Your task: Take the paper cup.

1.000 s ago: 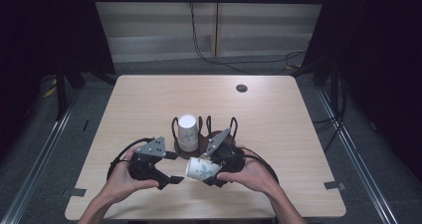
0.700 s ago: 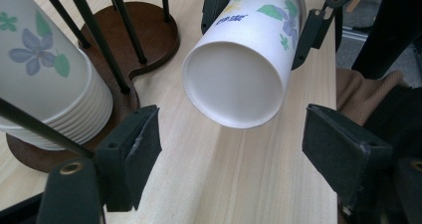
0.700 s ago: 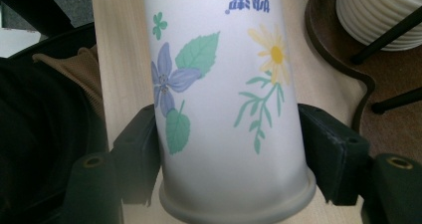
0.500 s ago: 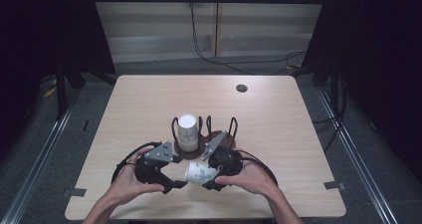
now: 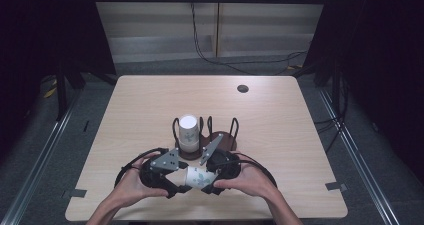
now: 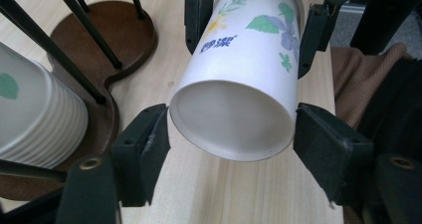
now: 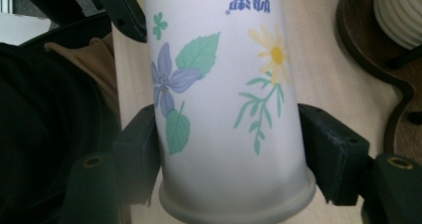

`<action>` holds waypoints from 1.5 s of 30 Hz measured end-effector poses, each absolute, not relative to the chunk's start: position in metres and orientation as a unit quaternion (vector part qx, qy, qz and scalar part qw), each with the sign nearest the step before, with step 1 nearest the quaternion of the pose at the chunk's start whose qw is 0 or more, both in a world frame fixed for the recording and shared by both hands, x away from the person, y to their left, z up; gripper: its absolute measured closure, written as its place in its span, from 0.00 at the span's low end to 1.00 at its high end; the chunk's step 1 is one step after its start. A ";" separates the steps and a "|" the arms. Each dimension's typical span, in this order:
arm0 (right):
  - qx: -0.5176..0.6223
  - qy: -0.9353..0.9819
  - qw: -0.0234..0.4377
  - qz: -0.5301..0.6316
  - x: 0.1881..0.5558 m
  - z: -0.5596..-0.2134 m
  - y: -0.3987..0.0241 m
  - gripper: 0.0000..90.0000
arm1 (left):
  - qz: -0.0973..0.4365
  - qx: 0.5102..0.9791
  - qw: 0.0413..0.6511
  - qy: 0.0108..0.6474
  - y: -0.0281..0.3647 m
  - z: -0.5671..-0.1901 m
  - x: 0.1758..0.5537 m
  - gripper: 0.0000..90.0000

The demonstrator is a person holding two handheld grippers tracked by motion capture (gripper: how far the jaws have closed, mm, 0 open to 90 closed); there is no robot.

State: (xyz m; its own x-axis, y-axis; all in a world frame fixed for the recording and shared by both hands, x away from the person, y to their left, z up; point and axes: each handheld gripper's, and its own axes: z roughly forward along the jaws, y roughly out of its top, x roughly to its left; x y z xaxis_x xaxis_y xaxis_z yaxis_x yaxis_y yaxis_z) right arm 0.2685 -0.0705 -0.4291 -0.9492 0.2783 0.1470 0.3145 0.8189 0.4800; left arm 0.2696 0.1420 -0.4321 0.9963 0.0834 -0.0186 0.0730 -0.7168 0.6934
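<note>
Down at 6 o'clock on the table [image 5: 300, 135], the flowered paper cup [image 5: 198, 177] lay sideways: right gripper [image 5: 218, 181] pinched its rim end, left gripper [image 5: 172, 181] spread around its base. At 12 o'clock behind them, another cup [image 5: 188, 132] stood in the wooden rack [image 5: 220, 137].

High view looks down from above; both gripper views closely share the paper cup [image 6: 244, 79].

Probably lab or recording studio: lone pale wooden table [image 5: 150, 110] on grey floor, black curtains [image 5: 380, 60] both sides, cables [image 5: 220, 60] trailing from wall box, floor rails [image 5: 45, 150], tape marks [image 5: 75, 193] at table corners.
</note>
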 end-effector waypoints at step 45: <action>-0.123 -0.945 0.055 -0.298 0.264 -0.433 -0.066 0.26 | -0.079 0.918 0.385 0.058 0.140 -0.439 0.272 0.40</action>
State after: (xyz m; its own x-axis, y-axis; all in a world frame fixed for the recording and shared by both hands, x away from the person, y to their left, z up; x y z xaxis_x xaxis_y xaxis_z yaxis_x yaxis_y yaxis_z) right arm 0.2637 -0.0659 -0.4330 -0.9640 0.1992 0.1762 0.2642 0.7928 0.5492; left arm 0.2715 0.1399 -0.4390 0.9806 0.0460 -0.1904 0.1681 -0.6964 0.6977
